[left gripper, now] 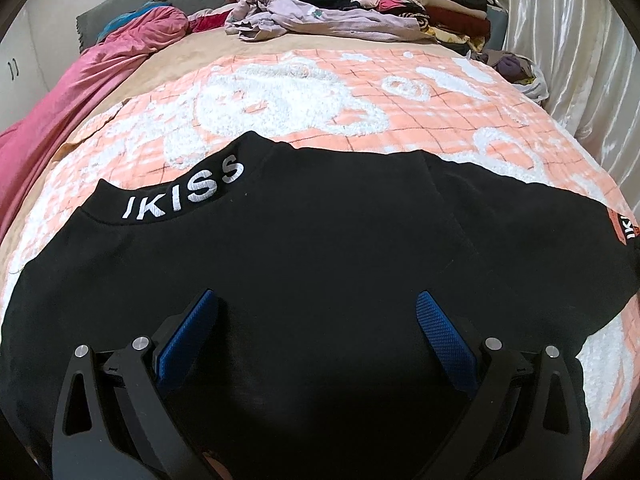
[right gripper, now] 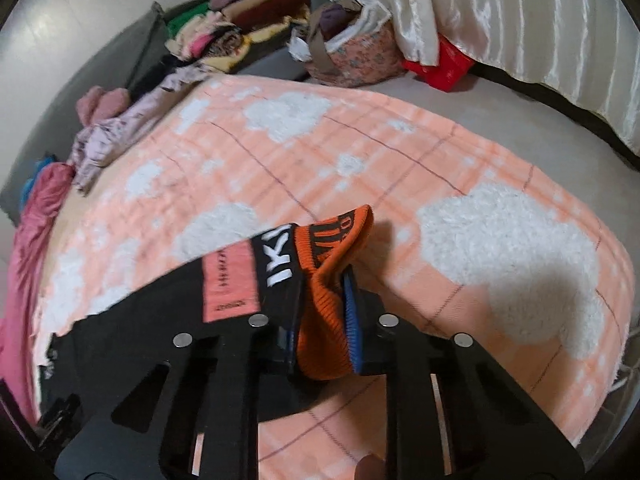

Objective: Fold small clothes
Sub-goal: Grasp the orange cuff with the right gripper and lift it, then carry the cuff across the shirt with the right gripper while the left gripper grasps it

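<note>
A black sweatshirt [left gripper: 320, 248] is spread flat on the fleecy peach blanket [left gripper: 360, 92]. Its ribbed orange cuff [right gripper: 324, 300] is clamped by the right gripper [right gripper: 320, 280]; the left gripper [left gripper: 316, 316] is held apart above the body. The sleeve is probably to be folded inward next.

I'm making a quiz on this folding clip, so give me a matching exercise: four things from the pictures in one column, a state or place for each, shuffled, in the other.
Column one:
1. left gripper
2. right gripper
3. black sweatshirt
4. folded clothes stack

Column two:
A. shut on the orange cuff
B. at the far end of the bed, near the curtain
C. open above black fabric
D. spread flat on the peach blanket, white lettering on its collar

Pairs: 1-C, 2-A, 3-D, 4-B
</note>
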A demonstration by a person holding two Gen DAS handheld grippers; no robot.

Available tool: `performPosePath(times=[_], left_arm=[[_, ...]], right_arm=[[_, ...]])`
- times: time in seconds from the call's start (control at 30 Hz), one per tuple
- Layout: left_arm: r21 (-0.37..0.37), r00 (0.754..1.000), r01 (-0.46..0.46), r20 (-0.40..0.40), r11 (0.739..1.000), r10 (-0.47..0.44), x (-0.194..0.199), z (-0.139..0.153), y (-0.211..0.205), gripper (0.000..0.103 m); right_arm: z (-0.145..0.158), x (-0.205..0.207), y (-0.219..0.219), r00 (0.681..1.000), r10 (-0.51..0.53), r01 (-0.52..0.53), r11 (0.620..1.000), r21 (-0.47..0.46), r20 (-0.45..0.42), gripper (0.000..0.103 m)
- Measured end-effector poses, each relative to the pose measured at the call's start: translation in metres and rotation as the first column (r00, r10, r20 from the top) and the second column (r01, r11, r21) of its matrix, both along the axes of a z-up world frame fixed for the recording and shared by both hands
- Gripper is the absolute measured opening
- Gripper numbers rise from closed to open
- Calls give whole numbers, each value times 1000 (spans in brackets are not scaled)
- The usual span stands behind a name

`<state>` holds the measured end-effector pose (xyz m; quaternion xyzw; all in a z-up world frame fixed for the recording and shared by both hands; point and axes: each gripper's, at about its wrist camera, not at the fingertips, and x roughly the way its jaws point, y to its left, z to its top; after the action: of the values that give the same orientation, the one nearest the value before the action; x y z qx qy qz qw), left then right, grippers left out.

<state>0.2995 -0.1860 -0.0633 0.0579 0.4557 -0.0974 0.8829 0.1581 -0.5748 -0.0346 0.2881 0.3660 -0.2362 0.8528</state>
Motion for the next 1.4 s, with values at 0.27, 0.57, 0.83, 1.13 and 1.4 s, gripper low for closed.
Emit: performPosePath(times=[0.27, 0.57, 0.83, 1.13, 1.4], left_arm=[[-63, 999, -35, 21, 997, 36, -6, 14, 18, 99], [-152, 990, -103, 75, 983, 116, -28, 42, 62, 98], [-217, 976, -184, 76, 959, 204, -40, 49, 113, 98], [-273, 962, -242, 56, 931, 267, -53, 48, 149, 98], [-357, 979, -202, -45, 912, 199, -52, 34, 135, 70]], right_arm=[[36, 15, 47, 965, 211, -209, 977, -31, 155, 3], [68, 37, 171, 802, 539, -532, 841, -103, 258, 3], [65, 53, 263, 647, 697, -714, 696, -77, 309, 3], [33, 71, 329, 566, 782, -801, 597, -54, 260, 25], [43, 66, 305, 628, 738, -747, 661, -75, 248, 34]])
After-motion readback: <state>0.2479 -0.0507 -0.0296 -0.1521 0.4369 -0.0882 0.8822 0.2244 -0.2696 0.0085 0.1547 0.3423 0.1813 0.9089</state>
